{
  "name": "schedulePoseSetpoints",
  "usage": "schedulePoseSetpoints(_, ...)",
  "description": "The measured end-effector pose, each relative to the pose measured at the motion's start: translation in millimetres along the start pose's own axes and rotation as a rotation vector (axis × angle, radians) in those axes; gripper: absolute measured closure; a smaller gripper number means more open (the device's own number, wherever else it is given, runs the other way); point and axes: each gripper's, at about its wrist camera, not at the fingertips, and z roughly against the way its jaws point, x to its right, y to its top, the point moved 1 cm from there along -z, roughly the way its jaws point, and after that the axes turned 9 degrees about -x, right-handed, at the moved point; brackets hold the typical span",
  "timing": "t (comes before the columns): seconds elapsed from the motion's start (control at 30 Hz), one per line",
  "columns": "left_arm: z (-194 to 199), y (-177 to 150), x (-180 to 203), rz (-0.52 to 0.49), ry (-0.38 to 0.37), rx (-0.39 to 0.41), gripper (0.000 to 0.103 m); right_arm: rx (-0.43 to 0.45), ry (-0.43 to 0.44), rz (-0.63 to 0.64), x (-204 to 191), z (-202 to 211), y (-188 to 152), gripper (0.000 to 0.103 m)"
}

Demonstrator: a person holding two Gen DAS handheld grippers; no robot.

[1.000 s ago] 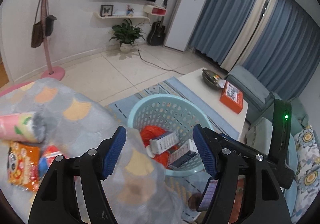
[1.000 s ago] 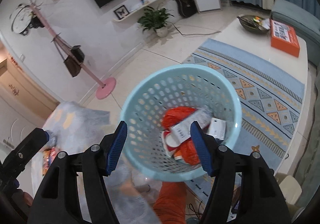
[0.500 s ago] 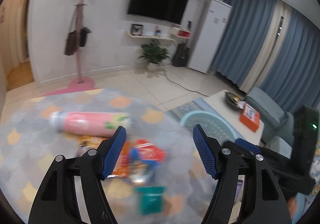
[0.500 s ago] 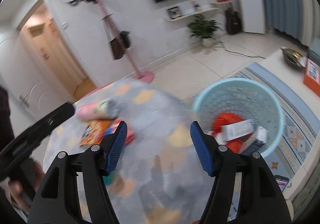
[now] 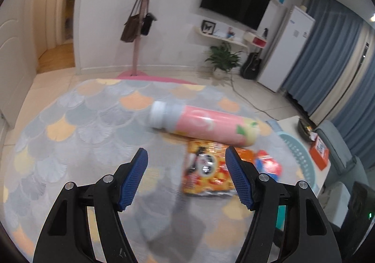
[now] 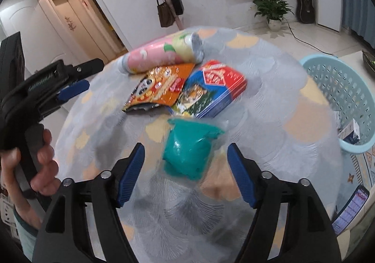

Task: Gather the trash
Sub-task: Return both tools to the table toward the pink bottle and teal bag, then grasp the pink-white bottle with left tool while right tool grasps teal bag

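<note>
Trash on the scallop-patterned surface (image 6: 269, 108): pink plastic bottle (image 6: 161, 55), orange snack packet (image 6: 159, 85), blue box (image 6: 215, 89), crumpled teal wrapper (image 6: 189, 148). Right gripper (image 6: 185, 157) jaws just widened, empty; left gripper (image 5: 186, 164) jaws released.

I am looking into a home living room. A wall-mounted TV (image 5: 235, 9) hangs above a shelf (image 5: 220, 36) of keepsakes, with a potted plant (image 5: 222, 60), a guitar (image 5: 252, 67) and a white fridge (image 5: 289, 48) nearby. Blue curtains (image 5: 328, 63), a coat stand (image 5: 140, 28) with bags, and a sofa (image 5: 337, 148) complete it.
</note>
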Motion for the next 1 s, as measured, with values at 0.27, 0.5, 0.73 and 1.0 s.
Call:
schedulePoseSetpoints(0.27,-27.1,50.5,-19.0,-0.017,0.007,0.004,0.033,0.027,-0.079,-0.004,-2.9,-7.9,4.6,0.049)
schedulePoseSetpoints(0.5,-71.2,95.9,-0.7,-0.143,0.009,-0.059,0.024,0.053,-0.082,-0.005,-1.0,-6.0,3.4,0.066)
schedulePoseSetpoints(0.73,-89.7,86.5,-6.3,-0.221,-0.083,-0.222,0.024,0.094,-0.05,0.013,-3.0,0.7,1.6,0.066)
schedulePoseSetpoints(1.0,-56.3,29.3,17.0,-0.415,-0.093,-0.377,0.024,0.162,0.013,0.029,1.1,15.5,1.0,0.066)
